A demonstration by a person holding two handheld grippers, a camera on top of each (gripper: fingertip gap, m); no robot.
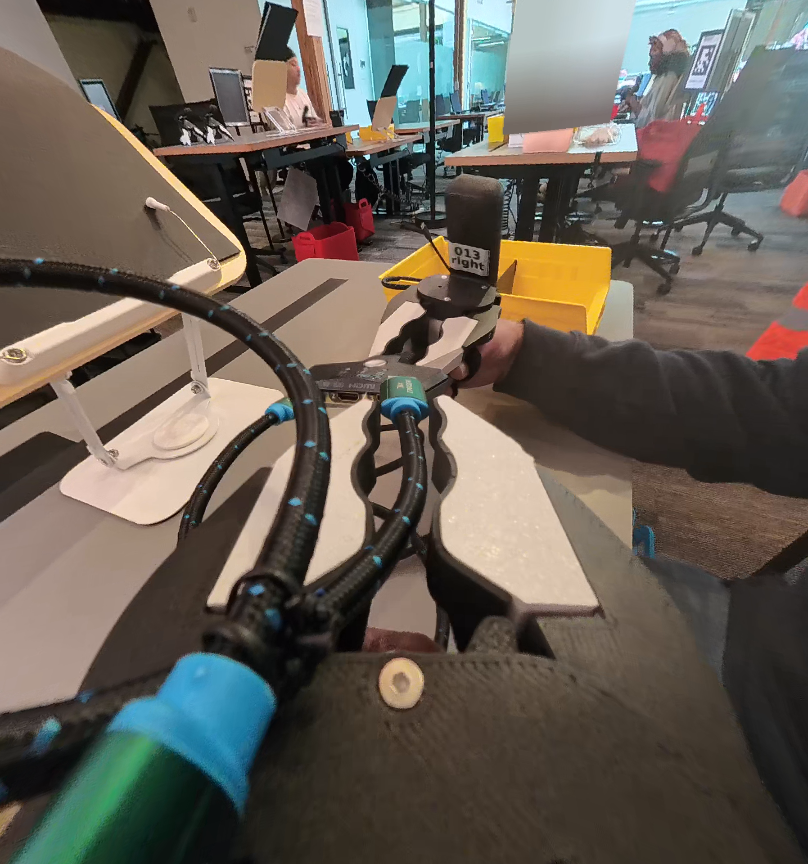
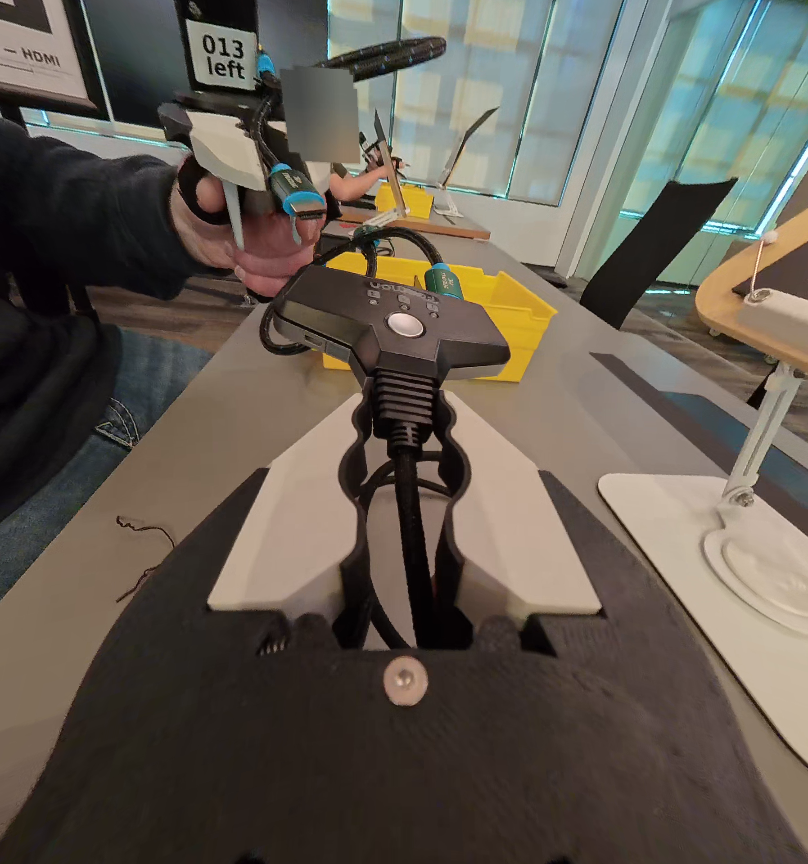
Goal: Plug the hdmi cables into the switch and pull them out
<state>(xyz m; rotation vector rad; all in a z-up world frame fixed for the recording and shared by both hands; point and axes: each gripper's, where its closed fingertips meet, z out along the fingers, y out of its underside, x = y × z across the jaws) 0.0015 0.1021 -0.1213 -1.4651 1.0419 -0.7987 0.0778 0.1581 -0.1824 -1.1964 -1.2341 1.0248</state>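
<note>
Right hand-held gripper (image 2: pixel 404 411) is clamped on the switch (image 2: pixel 388 327); left hand-held gripper (image 1: pixel 399 421) pinches an HDMI plug (image 1: pixel 404 390) at 12 o'clock, just off the ports.

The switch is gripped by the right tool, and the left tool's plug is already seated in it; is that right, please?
Not quite. The right tool does grip the switch, but the left tool's plug is not seated: the right wrist view shows its metal tip bare, apart from the switch.
</note>
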